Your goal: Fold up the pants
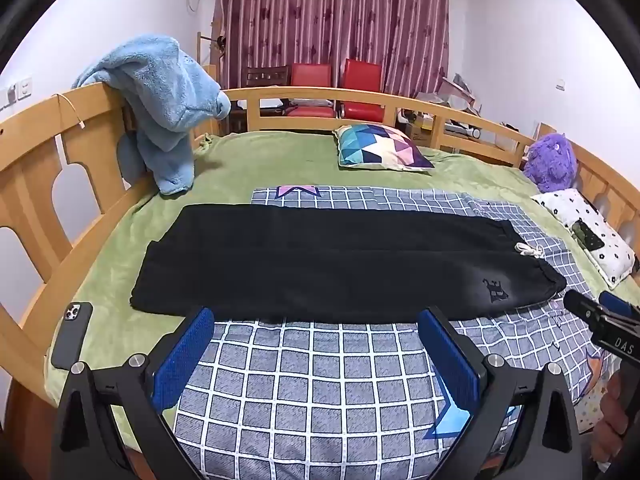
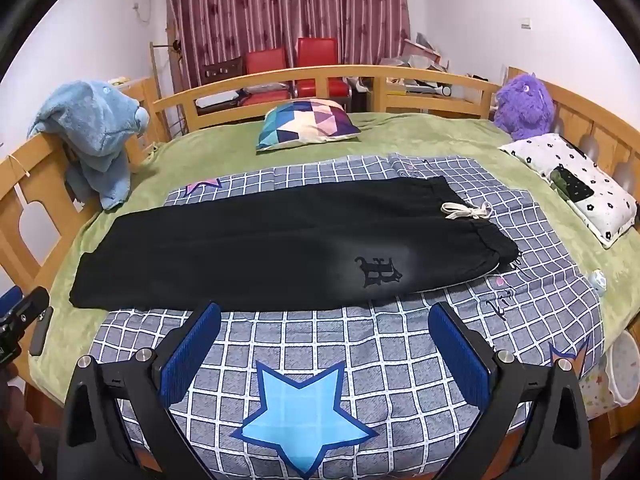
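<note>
black pants (image 1: 340, 264) lie flat on checked blanket (image 1: 320, 380), both grippers spread above it

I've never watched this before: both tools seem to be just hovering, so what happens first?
Probably each gripper eases forward to the near edge of the black pants. They lie flat and lengthwise, untouched, while the left gripper and right gripper hang open just short of them.
</note>
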Motion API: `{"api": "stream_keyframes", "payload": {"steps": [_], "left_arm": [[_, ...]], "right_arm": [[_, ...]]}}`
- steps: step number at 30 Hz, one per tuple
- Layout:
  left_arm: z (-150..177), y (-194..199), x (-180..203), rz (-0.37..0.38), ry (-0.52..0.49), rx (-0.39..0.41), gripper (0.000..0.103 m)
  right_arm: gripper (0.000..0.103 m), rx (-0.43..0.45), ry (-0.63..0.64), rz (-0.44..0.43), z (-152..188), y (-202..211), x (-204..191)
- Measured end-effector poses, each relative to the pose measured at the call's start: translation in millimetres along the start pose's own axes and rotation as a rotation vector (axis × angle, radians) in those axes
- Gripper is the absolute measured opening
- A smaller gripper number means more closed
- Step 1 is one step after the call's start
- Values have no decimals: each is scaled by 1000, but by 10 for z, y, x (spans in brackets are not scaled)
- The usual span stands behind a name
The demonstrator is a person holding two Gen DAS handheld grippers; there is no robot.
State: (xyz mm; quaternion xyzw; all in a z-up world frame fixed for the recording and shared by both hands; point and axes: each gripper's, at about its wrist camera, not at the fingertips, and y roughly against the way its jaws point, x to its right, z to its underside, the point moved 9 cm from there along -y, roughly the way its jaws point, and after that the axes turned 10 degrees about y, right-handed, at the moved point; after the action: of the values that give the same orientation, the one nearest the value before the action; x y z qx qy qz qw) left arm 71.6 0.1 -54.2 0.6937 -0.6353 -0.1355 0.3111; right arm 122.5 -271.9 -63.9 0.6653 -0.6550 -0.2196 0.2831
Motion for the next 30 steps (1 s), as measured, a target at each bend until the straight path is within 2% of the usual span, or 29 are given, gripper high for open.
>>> {"api": "stream_keyframes", "payload": {"steps": [7, 30], "left_arm": [[45, 16, 80, -27, -48, 12, 103], [65, 14, -2, -10, -20, -13, 103]], "right_arm": [[102, 4, 0, -2, -5, 0, -9], [102, 4, -2, -17, 8, 4, -60]]}}
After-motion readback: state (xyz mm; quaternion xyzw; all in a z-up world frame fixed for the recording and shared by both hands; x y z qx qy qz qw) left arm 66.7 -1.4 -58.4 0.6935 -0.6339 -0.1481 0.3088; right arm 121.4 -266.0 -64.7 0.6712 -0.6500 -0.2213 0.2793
